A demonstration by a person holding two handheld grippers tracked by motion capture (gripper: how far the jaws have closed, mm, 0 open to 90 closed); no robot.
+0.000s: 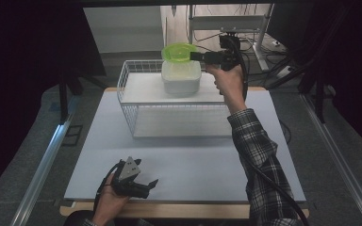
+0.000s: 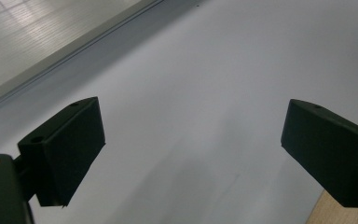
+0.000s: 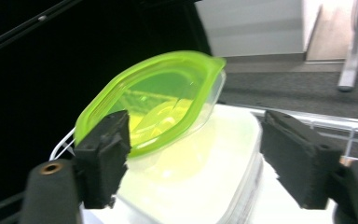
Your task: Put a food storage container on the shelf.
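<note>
My right claw [image 1: 194, 56] hangs released beside the green lid [image 1: 178, 52], which lies tilted on top of the white container [image 1: 181, 76]; my jaws stand wide apart, pressing on nothing. The container sits on the wire basket [image 1: 127, 106] at the far side of the table [image 1: 193, 160]. My left claw [image 1: 147, 187] rests released and empty near the table's front edge.

Around the white wire basket [image 1: 136, 106] you have bare white tabletop [image 1: 188, 165] in front and on both sides. Inside it, the white lidded plastic box [image 1: 181, 77] blocks the far middle, with the green-lidded clear container [image 1: 178, 52] stacked on top; your right gripper [image 1: 199, 56] crowds that container's right rim.
</note>
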